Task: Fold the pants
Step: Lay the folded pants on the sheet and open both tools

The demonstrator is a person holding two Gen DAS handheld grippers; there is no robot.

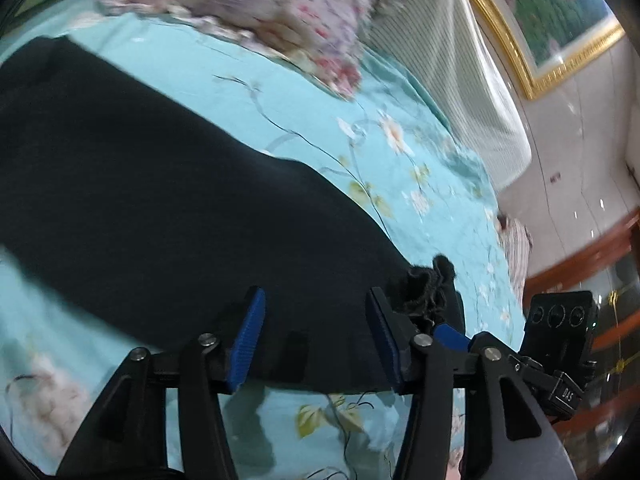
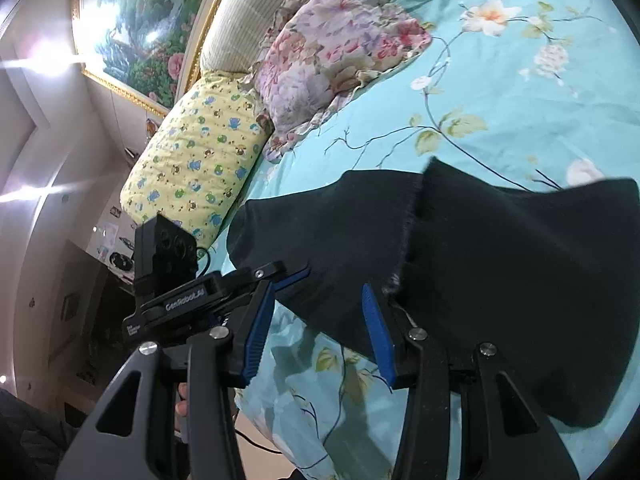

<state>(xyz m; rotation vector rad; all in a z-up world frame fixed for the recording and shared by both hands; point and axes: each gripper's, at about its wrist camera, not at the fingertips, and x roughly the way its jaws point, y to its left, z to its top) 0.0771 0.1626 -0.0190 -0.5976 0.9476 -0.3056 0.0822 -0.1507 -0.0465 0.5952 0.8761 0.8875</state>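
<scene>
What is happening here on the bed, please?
A person with a claw in each hand is folding black pants on a turquoise floral bedsheet. Both the left claw and the right claw are open, poised at the edge of the pants without gripping. Pillows lie by the headboard.

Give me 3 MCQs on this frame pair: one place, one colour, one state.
1. Where do the pants lie?
A. on the floor
B. on the bedsheet
C. on a chair

2. What colour is the bedsheet?
A. turquoise with flowers
B. plain white
C. red

3. How does the left gripper stand?
A. shut on a pillow
B. open
C. out of view

Key: B, black cloth lies spread on the sheet; A, turquoise floral print in both views; B, a wide gap shows between the blue pads in the left wrist view.
</scene>
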